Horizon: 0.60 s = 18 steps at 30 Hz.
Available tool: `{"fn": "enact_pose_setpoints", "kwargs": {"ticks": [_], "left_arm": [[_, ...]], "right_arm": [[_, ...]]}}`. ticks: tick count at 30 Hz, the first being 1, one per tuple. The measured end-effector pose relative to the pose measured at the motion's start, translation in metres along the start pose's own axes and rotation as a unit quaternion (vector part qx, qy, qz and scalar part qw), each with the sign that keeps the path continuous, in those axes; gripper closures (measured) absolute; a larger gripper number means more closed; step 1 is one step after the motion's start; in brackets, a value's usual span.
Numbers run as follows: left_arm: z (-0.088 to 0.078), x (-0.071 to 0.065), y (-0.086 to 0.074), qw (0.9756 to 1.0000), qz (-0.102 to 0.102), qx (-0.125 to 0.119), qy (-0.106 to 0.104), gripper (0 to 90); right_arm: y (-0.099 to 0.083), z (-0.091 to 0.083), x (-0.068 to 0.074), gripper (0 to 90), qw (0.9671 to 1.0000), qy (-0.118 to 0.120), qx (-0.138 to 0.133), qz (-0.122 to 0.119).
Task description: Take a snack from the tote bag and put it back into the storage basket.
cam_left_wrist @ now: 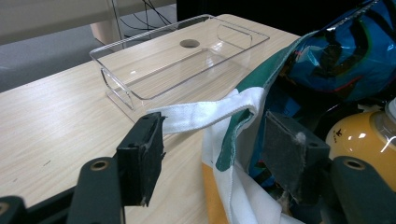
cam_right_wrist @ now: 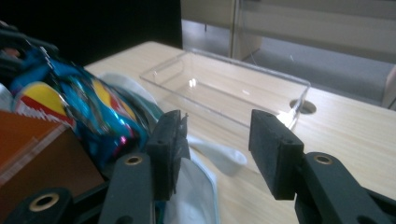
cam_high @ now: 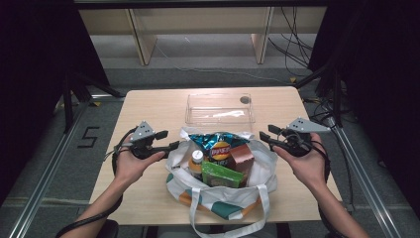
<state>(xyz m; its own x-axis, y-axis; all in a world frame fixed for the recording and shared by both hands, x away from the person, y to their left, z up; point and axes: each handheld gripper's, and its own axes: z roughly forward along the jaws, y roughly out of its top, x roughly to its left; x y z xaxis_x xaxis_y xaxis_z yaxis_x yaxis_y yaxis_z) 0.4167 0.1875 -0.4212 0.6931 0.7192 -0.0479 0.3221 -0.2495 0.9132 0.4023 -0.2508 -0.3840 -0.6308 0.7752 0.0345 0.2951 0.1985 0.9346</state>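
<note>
A white tote bag (cam_high: 223, 198) with green and orange patches stands open at the table's front centre. It holds a blue chip bag (cam_high: 218, 144), a brown box (cam_high: 241, 156), a green packet (cam_high: 221, 174) and a yellow bottle (cam_high: 196, 162) with a white cap. My left gripper (cam_high: 170, 140) hovers at the bag's left rim, open. In the left gripper view the bag's cloth (cam_left_wrist: 219, 186) lies between the left gripper's (cam_left_wrist: 215, 140) pads untouched, beside the bottle (cam_left_wrist: 359, 135). My right gripper (cam_high: 266, 134) is open at the bag's right rim. The right gripper (cam_right_wrist: 219, 140) holds nothing, with the chip bag (cam_right_wrist: 88, 107) to its left.
A clear plastic tray (cam_high: 219, 116) sits empty behind the bag, next to a round hole (cam_high: 244, 99) in the wooden table (cam_high: 148, 109). Bare tabletop lies on both sides of the bag. Cables and dark stands flank the table on the floor.
</note>
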Motion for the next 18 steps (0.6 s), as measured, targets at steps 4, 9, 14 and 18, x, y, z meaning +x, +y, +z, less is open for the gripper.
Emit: {"fn": "enact_pose_setpoints", "kwargs": {"ticks": [4,9,14,18], "left_arm": [[0.002,0.000,-0.001,1.0000,0.001,-0.002,-0.002,36.1],[0.002,-0.001,0.000,1.0000,0.000,-0.006,-0.003,35.5],[0.002,-0.002,0.001,1.0000,0.001,-0.006,0.001,35.3],[0.002,-0.002,0.001,1.0000,-0.002,-0.007,0.002,35.2]], "right_arm": [[0.006,-0.002,0.005,54.0,0.9996,0.014,-0.015,0.019],[0.017,-0.004,0.018,53.8,0.9988,0.042,-0.022,0.015],[0.023,0.001,0.030,53.7,0.9977,0.066,-0.018,-0.003],[0.025,0.005,0.034,53.8,0.9967,0.077,-0.019,-0.014]]}}
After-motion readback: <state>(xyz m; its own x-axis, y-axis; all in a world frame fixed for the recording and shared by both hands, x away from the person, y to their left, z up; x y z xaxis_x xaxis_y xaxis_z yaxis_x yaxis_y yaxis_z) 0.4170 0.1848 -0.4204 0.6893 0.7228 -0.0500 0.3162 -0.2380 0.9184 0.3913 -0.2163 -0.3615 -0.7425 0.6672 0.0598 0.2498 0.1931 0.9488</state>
